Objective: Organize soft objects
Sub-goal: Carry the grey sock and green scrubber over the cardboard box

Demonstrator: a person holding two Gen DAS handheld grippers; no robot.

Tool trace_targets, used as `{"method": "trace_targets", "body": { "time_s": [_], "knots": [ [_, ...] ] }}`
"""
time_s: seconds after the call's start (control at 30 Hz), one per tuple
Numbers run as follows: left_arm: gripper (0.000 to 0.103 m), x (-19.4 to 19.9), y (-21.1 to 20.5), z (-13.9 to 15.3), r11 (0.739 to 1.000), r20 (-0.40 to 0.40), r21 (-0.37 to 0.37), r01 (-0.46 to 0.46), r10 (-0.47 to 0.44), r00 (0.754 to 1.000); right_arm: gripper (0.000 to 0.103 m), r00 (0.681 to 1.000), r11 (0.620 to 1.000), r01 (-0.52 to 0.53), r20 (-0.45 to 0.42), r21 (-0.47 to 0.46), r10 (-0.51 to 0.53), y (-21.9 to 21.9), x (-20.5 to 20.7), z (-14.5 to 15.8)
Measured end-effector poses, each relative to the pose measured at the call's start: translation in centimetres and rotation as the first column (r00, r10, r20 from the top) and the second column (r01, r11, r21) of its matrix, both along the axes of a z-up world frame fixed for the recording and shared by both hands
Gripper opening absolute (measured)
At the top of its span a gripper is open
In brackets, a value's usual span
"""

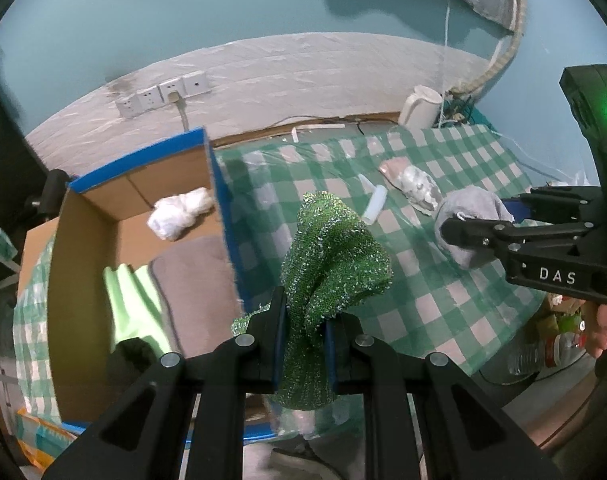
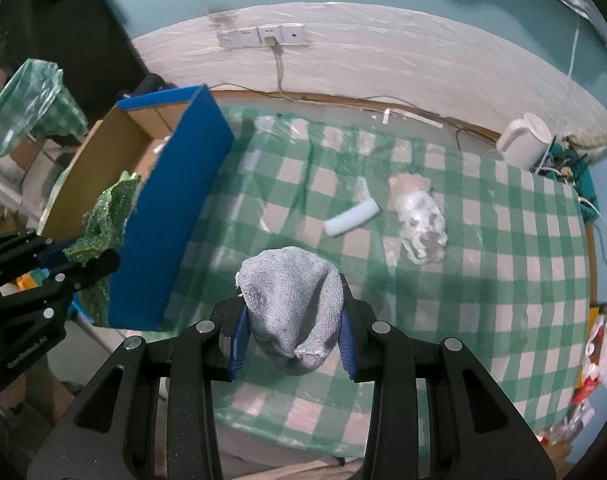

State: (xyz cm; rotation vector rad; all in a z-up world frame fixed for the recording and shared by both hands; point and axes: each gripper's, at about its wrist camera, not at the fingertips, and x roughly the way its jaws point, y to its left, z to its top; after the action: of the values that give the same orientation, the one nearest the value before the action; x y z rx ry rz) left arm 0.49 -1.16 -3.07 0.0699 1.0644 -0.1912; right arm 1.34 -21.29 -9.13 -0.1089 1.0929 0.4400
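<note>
My left gripper [image 1: 303, 320] is shut on a sparkly green cloth [image 1: 331, 256] and holds it in the air beside the blue cardboard box [image 1: 223, 208]. The cloth also shows in the right wrist view [image 2: 103, 220], next to the box's blue side [image 2: 175, 216]. My right gripper [image 2: 291, 332] is shut on a grey knitted cloth [image 2: 291, 300] above the checked tablecloth [image 2: 483, 280]. In the left wrist view it [image 1: 463, 232] holds that grey cloth [image 1: 471, 208] at the right. A white and pink soft bundle [image 2: 421, 220] lies on the table.
Inside the box lie a white bundle [image 1: 179, 212], a brown cloth [image 1: 195, 276] and a light green cloth [image 1: 131, 304]. A small white tube [image 2: 351, 220] lies mid-table. A white kettle [image 2: 523, 144] stands at the far right corner. Wall sockets [image 2: 263, 36] sit behind.
</note>
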Motion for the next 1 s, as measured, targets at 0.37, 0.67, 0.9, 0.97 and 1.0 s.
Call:
{"method": "trace_targets", "body": {
  "time_s": [0.37, 0.67, 0.9, 0.97, 1.0],
  "knots": [
    [0.016, -0.2, 4.6, 0.5, 0.997, 0.009, -0.010, -0.081, 0.082, 0.997, 0.036, 0.997, 0.997, -0.074, 0.023, -0.006, 0.074, 5.5, 0.1, 1.9],
    [0.016, -0.5, 8.6, 0.4, 0.988, 0.016, -0.001, -0.152, 0.152, 0.988, 0.036, 0.991, 0.991, -0.135, 0.023, -0.015, 0.135, 10.1, 0.2, 2.3],
    [0.016, -0.6, 12.0, -0.2, 0.977, 0.000, -0.013, -0.215, 0.215, 0.977, 0.036, 0.984, 0.984, -0.175, 0.014, -0.018, 0.175, 13.4, 0.5, 1.9],
    [0.016, -0.5, 12.9, -0.5, 0.973, -0.007, -0.016, -0.230, 0.230, 0.973, 0.036, 0.982, 0.981, -0.191, 0.013, -0.019, 0.191, 14.4, 0.5, 1.9],
    [0.016, -0.5, 13.3, -0.6, 0.971, -0.010, -0.018, -0.237, 0.237, 0.971, 0.036, 0.980, 0.980, -0.199, 0.012, -0.019, 0.199, 14.9, 0.4, 1.8]
  ]
}}
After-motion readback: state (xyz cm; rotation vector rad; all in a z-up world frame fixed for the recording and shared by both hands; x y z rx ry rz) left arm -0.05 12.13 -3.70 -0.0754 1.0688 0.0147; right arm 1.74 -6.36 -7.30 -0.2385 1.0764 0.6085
